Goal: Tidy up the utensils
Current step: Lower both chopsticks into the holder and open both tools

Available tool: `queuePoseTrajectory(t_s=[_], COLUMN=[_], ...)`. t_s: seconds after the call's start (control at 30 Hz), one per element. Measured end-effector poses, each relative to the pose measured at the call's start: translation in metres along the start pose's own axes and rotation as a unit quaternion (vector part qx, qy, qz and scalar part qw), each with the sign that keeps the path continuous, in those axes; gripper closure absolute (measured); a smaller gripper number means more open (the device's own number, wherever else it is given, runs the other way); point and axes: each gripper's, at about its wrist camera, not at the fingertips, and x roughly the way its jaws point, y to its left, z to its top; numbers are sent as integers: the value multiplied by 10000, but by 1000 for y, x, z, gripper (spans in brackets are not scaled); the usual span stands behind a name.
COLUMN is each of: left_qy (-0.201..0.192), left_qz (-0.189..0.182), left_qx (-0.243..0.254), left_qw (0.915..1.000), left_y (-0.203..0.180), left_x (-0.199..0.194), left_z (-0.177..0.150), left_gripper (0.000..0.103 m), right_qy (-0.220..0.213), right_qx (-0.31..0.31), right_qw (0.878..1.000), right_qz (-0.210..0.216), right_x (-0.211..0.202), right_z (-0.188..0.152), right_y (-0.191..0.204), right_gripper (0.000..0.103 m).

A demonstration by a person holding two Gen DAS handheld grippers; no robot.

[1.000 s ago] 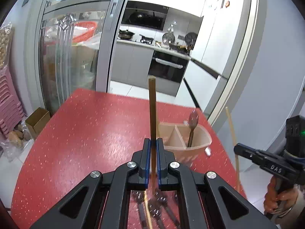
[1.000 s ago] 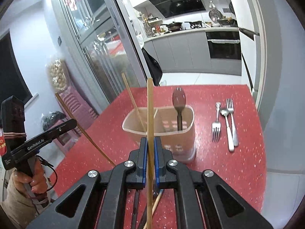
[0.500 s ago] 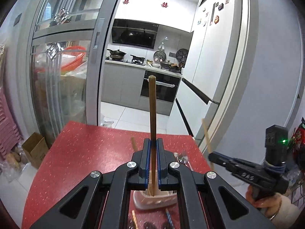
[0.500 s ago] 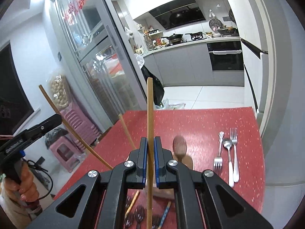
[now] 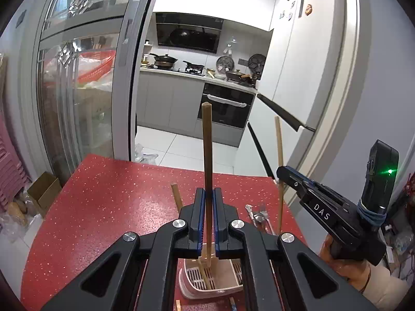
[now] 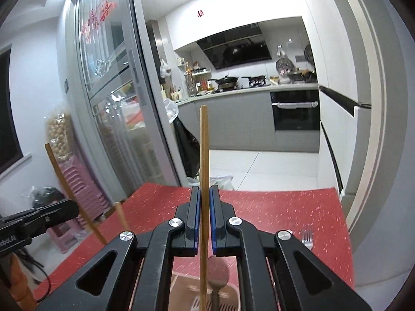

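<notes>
My left gripper (image 5: 207,194) is shut on a dark brown chopstick (image 5: 206,142) that stands upright, its lower end over the pink utensil holder (image 5: 186,287) just below the jaws. Another chopstick (image 5: 177,198) leans in that holder. My right gripper (image 6: 205,191) is shut on a pale bamboo chopstick (image 6: 204,150), also upright above the holder (image 6: 230,291), where a brown spoon (image 6: 218,272) stands. In the left wrist view the right gripper (image 5: 285,176) hangs at the right; in the right wrist view the left gripper (image 6: 64,207) is at the left.
The holder stands on a red speckled table (image 5: 103,207). Metal forks and a spoon (image 5: 256,215) lie on the table to the holder's right; one fork (image 6: 307,238) shows in the right wrist view. A glass sliding door and a kitchen lie beyond the table's far edge.
Both grippers have carried their chopsticks forward and a little up. The holder has slid from mid-frame to under the jaws in both views.
</notes>
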Motion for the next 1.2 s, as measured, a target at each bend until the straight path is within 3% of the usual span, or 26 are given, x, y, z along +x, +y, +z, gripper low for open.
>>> queuePoseTrajectory(t_s=[0.4,0.73,1.2], left_qy=[167,288,602], left_qz=[263,481,672], left_qx=[29,371,304], left_qw=[9995,9977,9955], left_y=[2,-3,8], left_x=[27,31,24], left_z=[-33,-65,-82], left_gripper=[73,73,73], right_qy=[-37,131,738], right_qx=[-188,-271,-55], right_qw=[9998,9995,9972], right_qz=[-89,-24,131], right_x=[19,1,-14], right_z=[-43,-64,-71], right_y=[-5,-8,-16], right_gripper=[96,96,96])
